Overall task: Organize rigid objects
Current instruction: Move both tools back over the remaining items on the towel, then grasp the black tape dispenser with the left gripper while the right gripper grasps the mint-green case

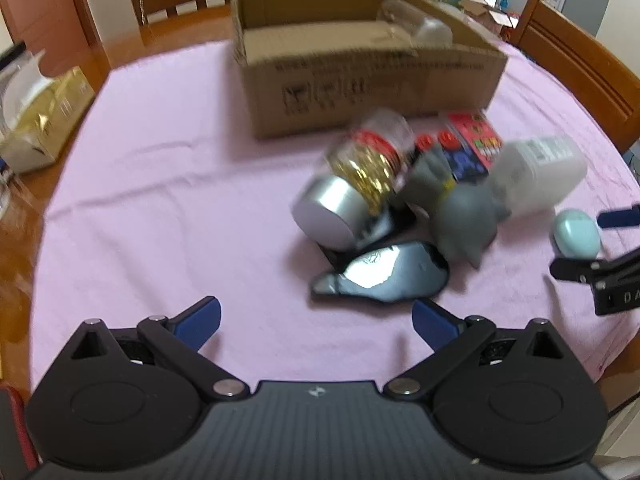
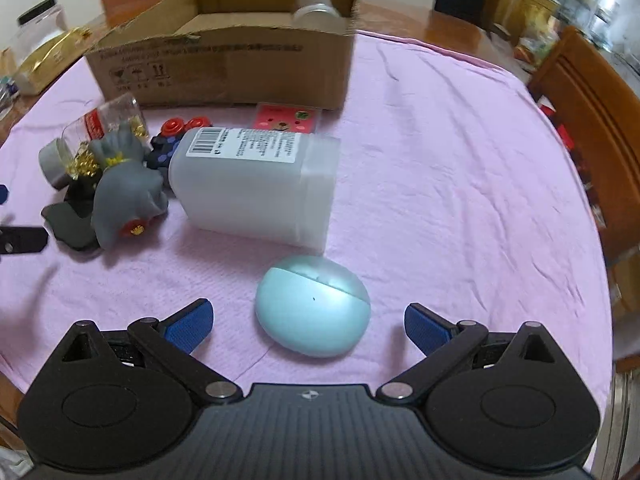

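Note:
A pile of objects lies on the pink tablecloth (image 1: 160,200) in front of an open cardboard box (image 1: 360,92). The pile holds a clear jar with gold bits and a silver lid (image 1: 360,176), a grey toy figure (image 1: 460,216), a glossy black object (image 1: 384,276), a white plastic bottle (image 2: 256,188), a red card pack (image 2: 286,118) and a pale blue oval case (image 2: 314,306). My left gripper (image 1: 316,320) is open and empty, just short of the black object. My right gripper (image 2: 308,326) is open, with the blue case between its fingers. A clear jar (image 2: 316,6) lies inside the box.
A gold packet (image 1: 44,120) and a clear container (image 2: 38,24) sit at the table's left edge. Wooden chairs (image 1: 580,64) stand at the far side and the right. The cardboard box also shows in the right wrist view (image 2: 240,68).

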`<state>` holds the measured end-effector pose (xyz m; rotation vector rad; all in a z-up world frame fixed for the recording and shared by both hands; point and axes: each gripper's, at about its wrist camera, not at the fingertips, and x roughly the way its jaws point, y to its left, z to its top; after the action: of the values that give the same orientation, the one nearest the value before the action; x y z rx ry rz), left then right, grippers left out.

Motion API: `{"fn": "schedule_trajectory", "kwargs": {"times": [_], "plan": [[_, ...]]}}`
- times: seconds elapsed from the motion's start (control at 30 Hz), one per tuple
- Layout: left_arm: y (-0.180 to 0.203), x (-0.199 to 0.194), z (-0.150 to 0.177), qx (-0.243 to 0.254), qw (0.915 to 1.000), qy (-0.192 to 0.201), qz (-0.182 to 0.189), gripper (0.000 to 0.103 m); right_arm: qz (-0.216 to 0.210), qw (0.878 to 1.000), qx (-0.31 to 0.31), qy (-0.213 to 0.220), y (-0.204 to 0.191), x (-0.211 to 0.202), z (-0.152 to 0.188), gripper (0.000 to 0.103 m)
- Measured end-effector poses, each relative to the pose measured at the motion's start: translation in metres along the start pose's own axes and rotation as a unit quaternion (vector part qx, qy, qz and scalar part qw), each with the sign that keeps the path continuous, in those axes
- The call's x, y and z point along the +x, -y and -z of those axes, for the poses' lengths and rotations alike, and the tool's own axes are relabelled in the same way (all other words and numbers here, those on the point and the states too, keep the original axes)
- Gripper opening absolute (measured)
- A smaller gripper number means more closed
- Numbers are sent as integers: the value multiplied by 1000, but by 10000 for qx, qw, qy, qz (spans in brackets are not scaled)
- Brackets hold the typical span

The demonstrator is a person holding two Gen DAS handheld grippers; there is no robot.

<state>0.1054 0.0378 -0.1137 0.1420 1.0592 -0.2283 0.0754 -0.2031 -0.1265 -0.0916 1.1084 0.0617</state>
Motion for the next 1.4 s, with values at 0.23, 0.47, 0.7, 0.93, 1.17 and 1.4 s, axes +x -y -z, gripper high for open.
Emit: {"fn": "schedule_trajectory", "kwargs": {"times": [0.23, 0.47, 0.7, 0.93, 1.17, 1.4], "plan": [[19, 12, 7, -163, 9998, -78, -14, 101, -294, 9991, -292, 43, 7, 10, -2, 103], [34, 20, -2, -105, 9999, 87, -87, 102, -380, 9982, -434, 181, 11, 7, 3, 103], [30, 23, -4, -264, 9994, 144, -194, 102, -391, 9980, -441, 247, 12, 6, 6, 103], [-4, 17, 5, -505, 9981, 68, -339, 102, -357, 9982, -385, 300, 12, 4, 9, 103], [3, 17, 1, -1005, 9931, -217, -566, 102, -273, 9988, -238, 334, 10, 3, 11, 103], [10, 15, 2, -1046, 9931, -170, -508, 100, -206, 9990, -136, 361, 8, 2, 13, 103]]}}
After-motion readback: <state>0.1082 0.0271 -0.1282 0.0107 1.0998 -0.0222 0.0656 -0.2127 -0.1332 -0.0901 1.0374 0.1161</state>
